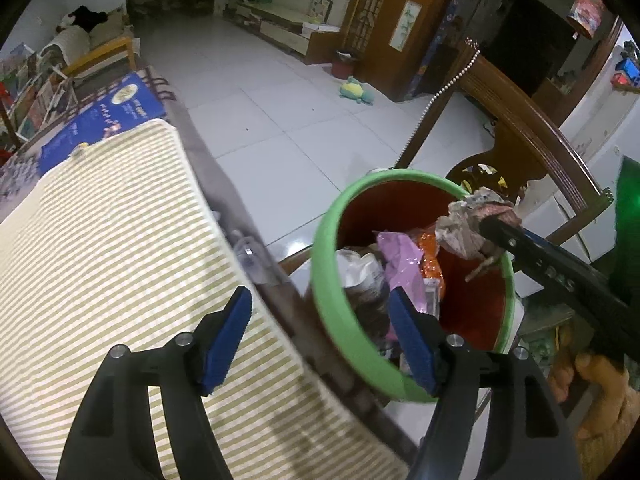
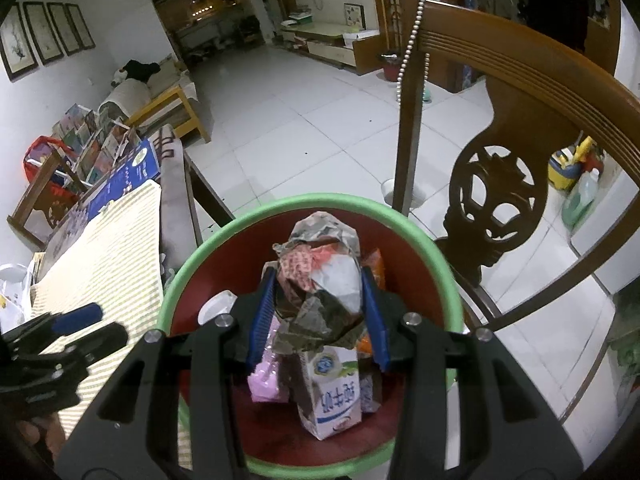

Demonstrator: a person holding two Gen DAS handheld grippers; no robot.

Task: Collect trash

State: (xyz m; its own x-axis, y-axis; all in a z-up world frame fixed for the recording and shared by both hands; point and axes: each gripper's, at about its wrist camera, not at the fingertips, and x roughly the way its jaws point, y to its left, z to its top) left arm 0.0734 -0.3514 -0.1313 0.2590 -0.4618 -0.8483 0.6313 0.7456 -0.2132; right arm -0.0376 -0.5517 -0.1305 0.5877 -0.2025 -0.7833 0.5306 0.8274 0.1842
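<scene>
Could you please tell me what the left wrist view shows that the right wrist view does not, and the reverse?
Only the left wrist view shows the plush toy on the floor and the person's hand under the right gripper.

Only the right wrist view shows the milk carton in the bin, the framed pictures and the detergent bottle.

Both show the green-rimmed bin, the crumpled paper clamped by the right gripper, the open left gripper, the striped cloth and the wooden chair.

We see the green-rimmed bin (image 2: 448, 264) open on top; the wooden chair back (image 2: 496, 200) crowds its far side, the striped table (image 1: 120, 240) its left.
</scene>
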